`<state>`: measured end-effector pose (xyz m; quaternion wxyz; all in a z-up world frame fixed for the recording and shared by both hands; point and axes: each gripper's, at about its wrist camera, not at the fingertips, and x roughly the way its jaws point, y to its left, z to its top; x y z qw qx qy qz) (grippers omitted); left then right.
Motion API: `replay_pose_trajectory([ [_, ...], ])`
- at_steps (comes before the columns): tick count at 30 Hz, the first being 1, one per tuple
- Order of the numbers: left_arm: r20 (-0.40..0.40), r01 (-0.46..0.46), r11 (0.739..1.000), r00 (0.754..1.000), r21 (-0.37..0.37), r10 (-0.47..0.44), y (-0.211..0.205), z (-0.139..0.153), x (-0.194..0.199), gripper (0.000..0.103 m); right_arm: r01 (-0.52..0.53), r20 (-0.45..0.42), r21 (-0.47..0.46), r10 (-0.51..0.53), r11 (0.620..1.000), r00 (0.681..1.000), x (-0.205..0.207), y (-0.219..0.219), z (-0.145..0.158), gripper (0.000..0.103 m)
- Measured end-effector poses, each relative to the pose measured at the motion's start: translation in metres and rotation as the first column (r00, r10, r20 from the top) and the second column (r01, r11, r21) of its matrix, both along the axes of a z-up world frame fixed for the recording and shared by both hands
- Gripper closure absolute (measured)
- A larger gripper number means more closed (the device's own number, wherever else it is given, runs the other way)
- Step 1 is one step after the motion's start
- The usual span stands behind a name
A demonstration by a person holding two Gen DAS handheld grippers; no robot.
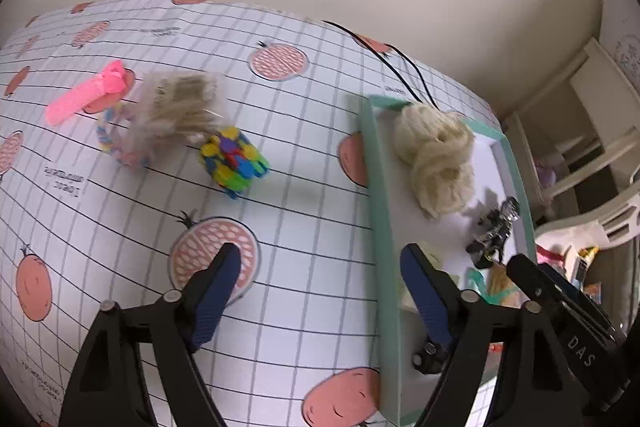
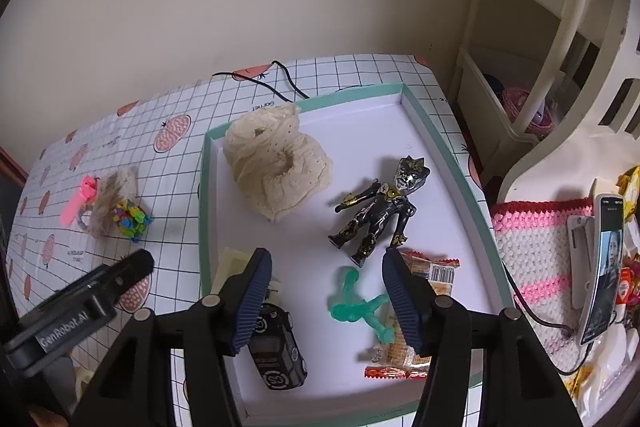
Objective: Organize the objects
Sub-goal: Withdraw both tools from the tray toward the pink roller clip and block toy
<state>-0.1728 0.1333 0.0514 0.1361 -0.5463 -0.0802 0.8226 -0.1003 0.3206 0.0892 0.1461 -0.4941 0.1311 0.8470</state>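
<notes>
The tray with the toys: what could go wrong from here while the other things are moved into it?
1. The tray is already crowded; the black figure and green figure may be knocked by the open right tool.
2. The pile left on the cloth, the colourful toy, clear bag and pink clip, touches, so the open left tool might drag neighbours.

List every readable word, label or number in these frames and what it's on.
"DAS" – on the right gripper body, seen from the left wrist.
"GenRobot.AI" – on the left gripper body, seen from the right wrist.
"CS" – on the black toy car.
Tablecloth print and snack wrapper barcode: too small to read.
</notes>
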Motion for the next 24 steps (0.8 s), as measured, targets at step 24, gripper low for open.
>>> replay_pose_trajectory([
  [24, -0.027, -0.1, 0.993, 0.995, -0.064, 0.098, -0.022, -0.002, -0.006, 0.005, -0.004, -0.006, -0.011, 0.003, 1.0, 1.0, -0.002, -0.004, -0.002, 0.003],
])
